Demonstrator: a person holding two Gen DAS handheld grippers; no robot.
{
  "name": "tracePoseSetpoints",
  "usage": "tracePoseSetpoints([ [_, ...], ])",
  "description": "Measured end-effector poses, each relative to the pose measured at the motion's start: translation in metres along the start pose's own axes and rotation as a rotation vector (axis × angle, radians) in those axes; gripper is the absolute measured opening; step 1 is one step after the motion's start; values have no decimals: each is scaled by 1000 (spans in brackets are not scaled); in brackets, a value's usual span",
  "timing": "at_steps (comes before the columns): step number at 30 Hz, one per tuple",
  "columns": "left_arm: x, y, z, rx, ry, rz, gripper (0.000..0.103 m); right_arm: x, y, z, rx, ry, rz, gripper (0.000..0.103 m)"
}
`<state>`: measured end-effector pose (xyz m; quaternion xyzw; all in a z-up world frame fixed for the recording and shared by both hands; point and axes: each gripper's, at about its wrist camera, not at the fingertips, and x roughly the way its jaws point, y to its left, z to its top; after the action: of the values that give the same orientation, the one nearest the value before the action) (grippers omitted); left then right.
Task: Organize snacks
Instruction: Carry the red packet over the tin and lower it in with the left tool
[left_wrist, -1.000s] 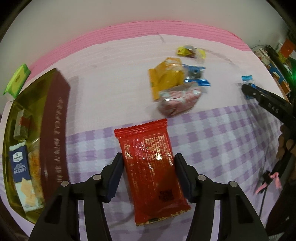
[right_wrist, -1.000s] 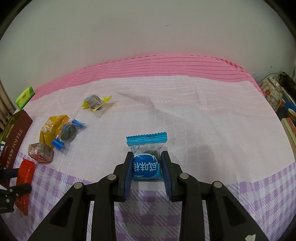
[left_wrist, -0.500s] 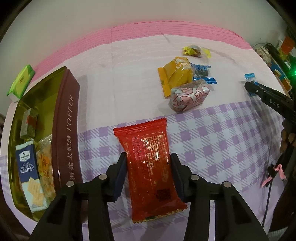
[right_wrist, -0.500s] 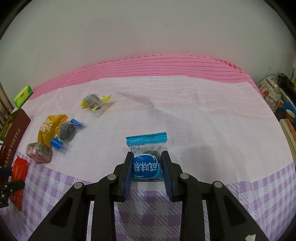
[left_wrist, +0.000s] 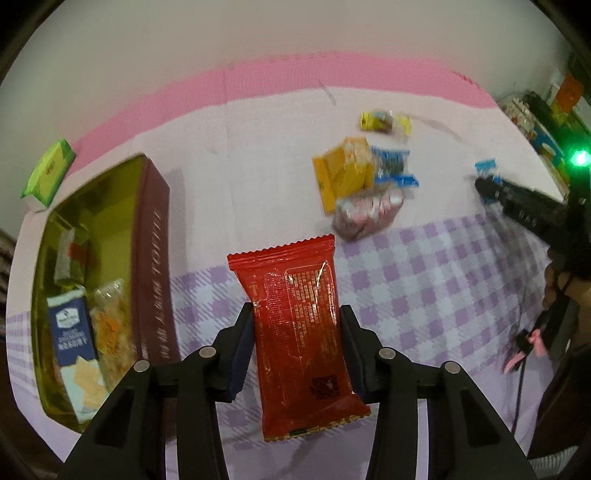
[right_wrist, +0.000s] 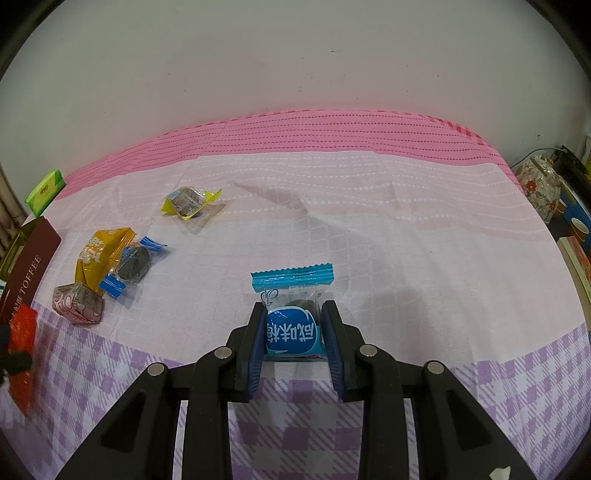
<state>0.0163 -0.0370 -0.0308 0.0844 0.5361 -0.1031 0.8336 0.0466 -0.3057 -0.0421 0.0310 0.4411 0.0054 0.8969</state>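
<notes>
My left gripper (left_wrist: 296, 314) is shut on a red snack packet (left_wrist: 299, 280), its pads pressing both long edges, and the packet hangs a little above the purple-checked cloth. To its left lies the open brown toffee tin (left_wrist: 151, 258), with several snacks inside. My right gripper (right_wrist: 294, 306) is shut on a small blue snack packet (right_wrist: 291, 332) that rests on the cloth. In the left wrist view the right gripper (left_wrist: 487, 188) shows at the far right. The red packet (right_wrist: 22, 332) is blurred at the left edge of the right wrist view.
Loose on the cloth between the grippers lie a yellow packet (right_wrist: 98, 254), a dark candy with blue ends (right_wrist: 135, 264), a pink wrapped sweet (right_wrist: 77, 304) and a yellow-ended candy (right_wrist: 186, 201). A green box (left_wrist: 48, 173) sits behind the tin. Clutter stands past the right table edge.
The left jaws closed from either side onto the red packet and lifted it off the cloth. The right gripper and its blue packet have not moved.
</notes>
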Motion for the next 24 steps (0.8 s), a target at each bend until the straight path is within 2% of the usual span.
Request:
tracePoseSetpoints([
  [5,-21,18,9,-26,-42,25,45,0,0,0,0,0,0,28],
  [13,-48,80,12,-117,-73,123,45,0,0,0,0,0,-1,28],
  [19,-53,129,4,-203,-57,180,45,0,0,0,-2,0,-3,28],
  [24,-45,143,-9,-218,-26,192,45,0,2,0,-7,2,-14,29],
])
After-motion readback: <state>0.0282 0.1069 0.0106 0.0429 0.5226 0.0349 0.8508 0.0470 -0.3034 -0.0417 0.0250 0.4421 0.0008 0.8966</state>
